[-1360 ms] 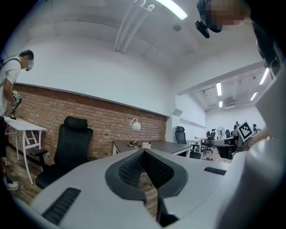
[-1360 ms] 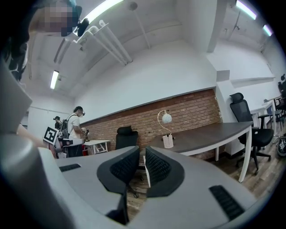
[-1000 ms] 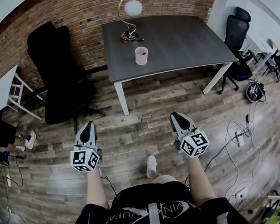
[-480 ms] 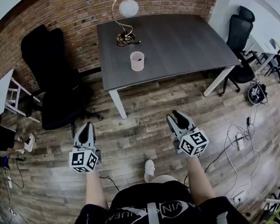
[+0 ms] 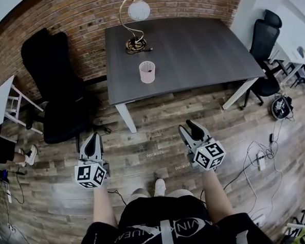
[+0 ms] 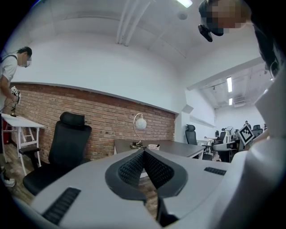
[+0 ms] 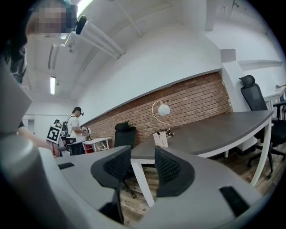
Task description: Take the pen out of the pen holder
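The pale pen holder [image 5: 147,72] stands on the table [image 5: 204,43], well ahead of both tongs, with the pen [image 5: 149,69] a dark speck inside. The left tongs [image 5: 93,136] are closed and empty. The right tongs [image 5: 186,125] have just been opening, with nothing between them. The likely risk is that the unbraced holder (light, by its look) tips as the pen lifts.

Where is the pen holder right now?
In the head view, the pen holder stands on the grey table toward its left side, just nearer than the lamp.
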`<state>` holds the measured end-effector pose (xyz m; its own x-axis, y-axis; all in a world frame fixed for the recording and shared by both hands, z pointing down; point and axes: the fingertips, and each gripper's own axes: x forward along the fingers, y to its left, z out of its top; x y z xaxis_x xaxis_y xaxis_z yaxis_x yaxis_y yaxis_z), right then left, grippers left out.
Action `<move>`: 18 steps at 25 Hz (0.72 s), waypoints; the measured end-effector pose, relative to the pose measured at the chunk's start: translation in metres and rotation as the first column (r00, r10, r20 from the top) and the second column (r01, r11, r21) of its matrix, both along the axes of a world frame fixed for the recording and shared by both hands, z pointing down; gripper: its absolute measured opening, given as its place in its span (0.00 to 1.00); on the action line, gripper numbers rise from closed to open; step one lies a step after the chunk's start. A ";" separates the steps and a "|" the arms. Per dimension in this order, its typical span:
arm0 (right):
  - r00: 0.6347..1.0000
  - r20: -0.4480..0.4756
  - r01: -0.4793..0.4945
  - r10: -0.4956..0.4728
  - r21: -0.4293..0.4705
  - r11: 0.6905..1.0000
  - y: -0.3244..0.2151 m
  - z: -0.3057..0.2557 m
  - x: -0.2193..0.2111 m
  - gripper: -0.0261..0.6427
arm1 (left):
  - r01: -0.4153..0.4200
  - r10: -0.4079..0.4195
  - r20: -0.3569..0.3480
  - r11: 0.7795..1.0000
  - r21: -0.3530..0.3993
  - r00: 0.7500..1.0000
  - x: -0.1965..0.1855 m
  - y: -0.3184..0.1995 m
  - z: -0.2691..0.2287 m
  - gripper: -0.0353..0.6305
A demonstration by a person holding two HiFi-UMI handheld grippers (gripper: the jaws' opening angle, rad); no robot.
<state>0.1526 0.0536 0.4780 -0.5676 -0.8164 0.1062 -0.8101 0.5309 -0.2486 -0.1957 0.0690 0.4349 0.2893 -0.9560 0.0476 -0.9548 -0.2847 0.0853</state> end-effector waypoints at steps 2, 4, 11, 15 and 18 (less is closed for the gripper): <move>1.000 0.002 0.002 -0.002 -0.005 1.000 -0.004 0.001 0.000 0.27 | 0.002 -0.002 0.000 1.000 -0.010 1.000 0.000 -0.002 0.004 0.07; 1.000 0.004 0.006 -0.006 -0.007 1.000 -0.008 0.002 -0.001 0.28 | 0.007 -0.007 -0.001 1.000 -0.021 1.000 0.000 -0.003 0.007 0.07; 1.000 0.002 0.010 -0.010 -0.014 1.000 -0.021 0.007 -0.002 0.29 | 0.008 -0.008 0.001 0.999 -0.047 1.000 -0.001 -0.013 0.019 0.07; 1.000 0.000 0.004 -0.004 -0.013 1.000 -0.038 0.009 -0.002 0.30 | 0.003 -0.004 -0.005 0.999 -0.046 1.000 -0.001 -0.032 0.023 0.07; 1.000 -0.002 0.004 -0.004 -0.011 1.000 -0.053 0.010 -0.002 0.30 | -0.007 0.006 -0.011 0.999 -0.040 1.000 0.002 -0.049 0.025 0.07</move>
